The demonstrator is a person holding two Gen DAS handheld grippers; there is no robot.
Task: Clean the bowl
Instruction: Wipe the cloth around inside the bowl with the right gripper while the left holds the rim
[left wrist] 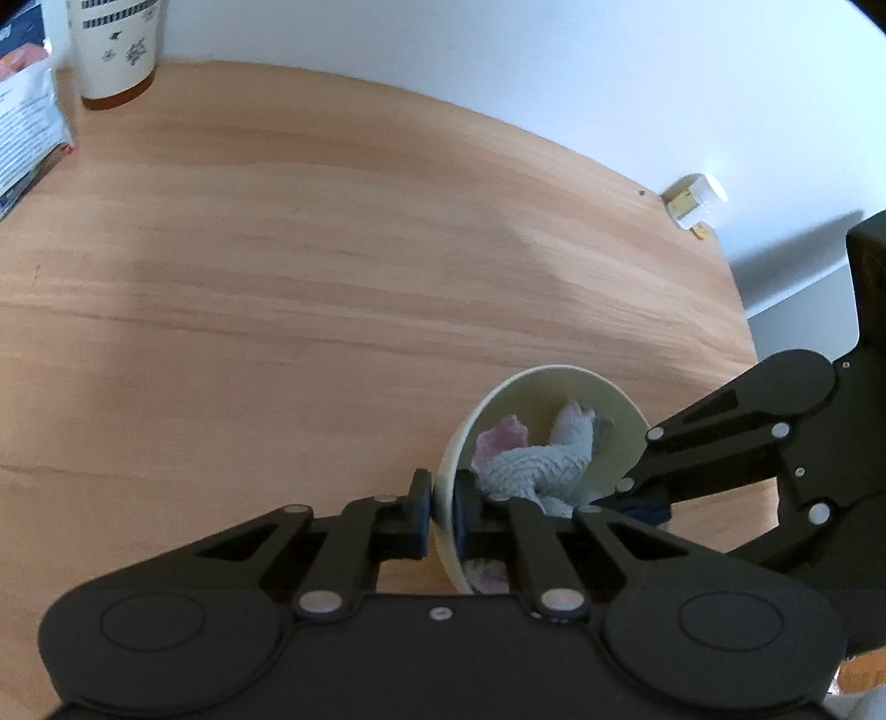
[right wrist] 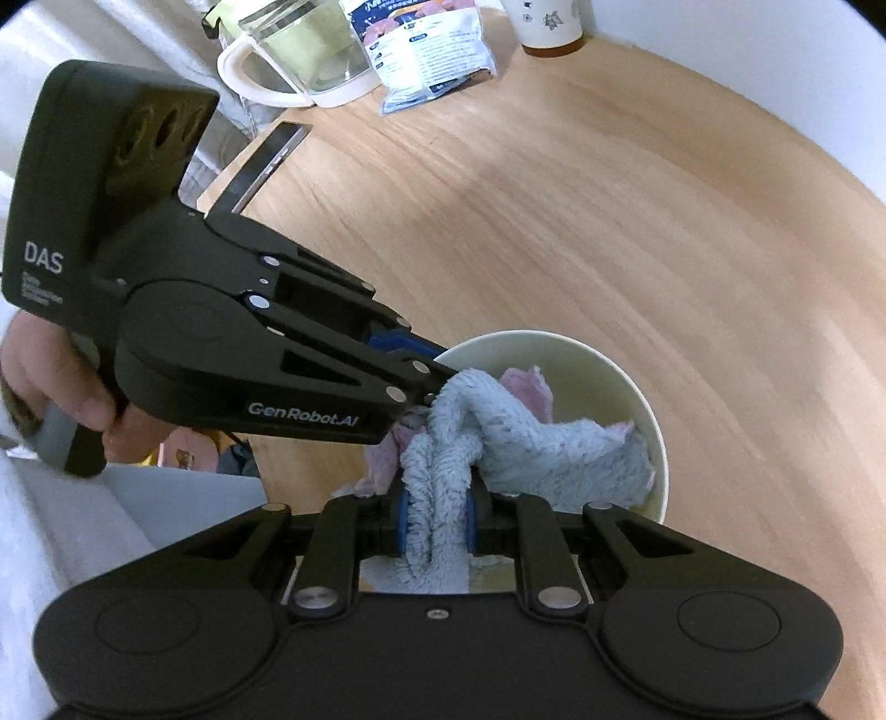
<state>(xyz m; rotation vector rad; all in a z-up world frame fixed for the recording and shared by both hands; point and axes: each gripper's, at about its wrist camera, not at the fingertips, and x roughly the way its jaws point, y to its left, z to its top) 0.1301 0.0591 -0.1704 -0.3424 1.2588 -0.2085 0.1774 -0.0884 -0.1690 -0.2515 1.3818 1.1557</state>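
Note:
A pale cream bowl [left wrist: 612,426] stands near the right edge of the wooden table [left wrist: 332,277]. My left gripper [left wrist: 441,501] is shut on the bowl's near rim, one pad outside and one inside. A grey-blue and pink cloth [left wrist: 531,465] lies bunched inside the bowl. My right gripper [left wrist: 628,498] reaches into the bowl from the right. In the right wrist view, my right gripper [right wrist: 437,526] is shut on the cloth [right wrist: 554,448], which spreads over the floor of the bowl [right wrist: 587,371]. There my left gripper [right wrist: 437,382] meets the rim from the left, held by a hand [right wrist: 83,399].
A paper cup [left wrist: 116,50] and a printed packet [left wrist: 22,127] sit at the table's far left. A small white and yellow bottle [left wrist: 695,199] lies at the far right edge. A glass jug [right wrist: 299,61] stands beside the packet [right wrist: 426,55]. Bare wood stretches beyond the bowl.

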